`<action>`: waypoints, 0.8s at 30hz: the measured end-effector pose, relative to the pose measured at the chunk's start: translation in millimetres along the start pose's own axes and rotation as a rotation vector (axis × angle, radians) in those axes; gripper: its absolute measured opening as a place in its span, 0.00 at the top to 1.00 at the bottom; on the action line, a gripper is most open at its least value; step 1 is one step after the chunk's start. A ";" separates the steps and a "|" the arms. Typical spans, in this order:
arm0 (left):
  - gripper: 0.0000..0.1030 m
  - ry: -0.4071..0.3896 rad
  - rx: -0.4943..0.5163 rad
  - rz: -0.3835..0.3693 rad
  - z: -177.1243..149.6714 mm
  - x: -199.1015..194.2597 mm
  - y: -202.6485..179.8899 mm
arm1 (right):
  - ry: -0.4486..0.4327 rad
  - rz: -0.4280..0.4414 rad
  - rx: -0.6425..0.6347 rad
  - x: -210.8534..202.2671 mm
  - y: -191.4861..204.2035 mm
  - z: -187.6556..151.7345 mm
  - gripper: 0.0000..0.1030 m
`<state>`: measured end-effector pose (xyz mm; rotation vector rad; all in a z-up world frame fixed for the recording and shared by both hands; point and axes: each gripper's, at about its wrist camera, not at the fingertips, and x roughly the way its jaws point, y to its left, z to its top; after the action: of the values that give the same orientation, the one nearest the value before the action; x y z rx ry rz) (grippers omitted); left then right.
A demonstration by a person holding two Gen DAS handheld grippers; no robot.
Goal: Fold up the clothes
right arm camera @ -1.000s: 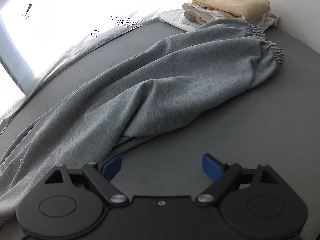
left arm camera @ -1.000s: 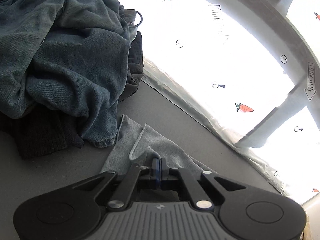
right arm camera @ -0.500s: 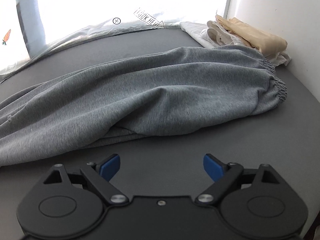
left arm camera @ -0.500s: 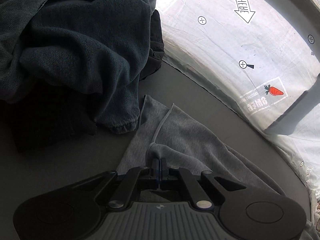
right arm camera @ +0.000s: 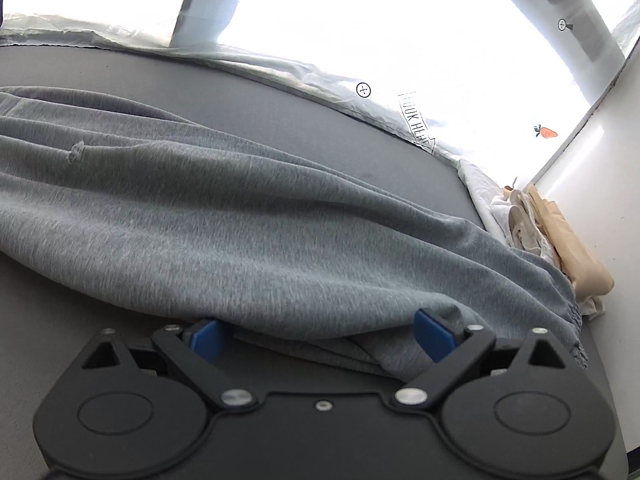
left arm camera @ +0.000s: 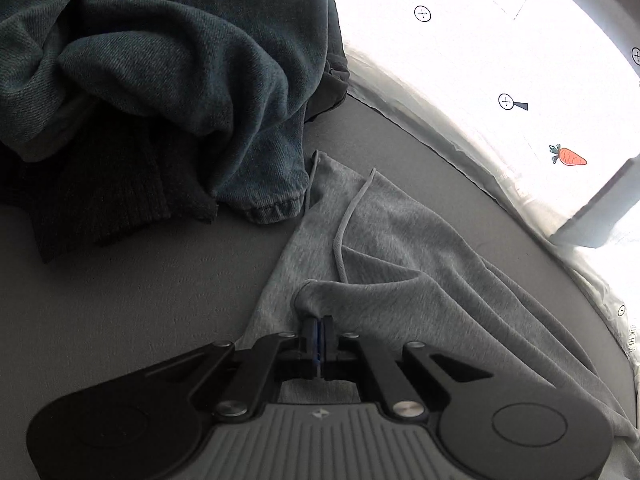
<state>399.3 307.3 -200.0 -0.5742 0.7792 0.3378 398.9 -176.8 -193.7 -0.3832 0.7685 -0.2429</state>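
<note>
Surface: a dark grey table (left arm camera: 120,280) with a patterned translucent sheet (right arm camera: 400,60) along its far edge.
Grey sweatpants: a light grey garment (right arm camera: 240,240) lies lengthwise across the table, parallel to the far edge; its elastic waistband (right arm camera: 576,320) lies toward the right edge, and a drawcord (left arm camera: 344,232) trails over the fabric at the other end.
Left gripper (left arm camera: 317,334): clenched on a pinched fold of the grey sweatpants, the cloth bunched just ahead of the tips.
Right gripper (right arm camera: 320,336): spread wide, its jaws having just been opening; the near edge of the sweatpants lies between the blue pads (right arm camera: 432,334), which do not press on it.
Unfolded pile: denim jeans (left arm camera: 180,60) heaped over a black knit garment (left arm camera: 100,192) toward the left edge, the jeans hem just beside the sweatpants.
Folded stack: beige and white clothes (right arm camera: 560,236) at the far right corner, next to the waistband.
</note>
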 end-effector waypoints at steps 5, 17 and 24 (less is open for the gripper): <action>0.99 0.002 0.000 0.005 4.2 3.3 -1.9 | -0.052 0.027 0.148 -2.2 -28.9 28.7 0.05; 0.98 -0.002 -0.013 0.004 6.7 4.8 -1.7 | 0.029 0.046 0.092 20.4 -10.2 28.1 0.05; 0.98 -0.007 -0.010 0.014 6.6 4.9 -3.6 | 0.070 -0.013 0.067 25.6 -1.1 17.4 0.04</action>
<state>408.1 308.7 -198.5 -0.5771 0.7754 0.3569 429.1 -182.5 -197.8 -0.3175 0.8247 -0.2950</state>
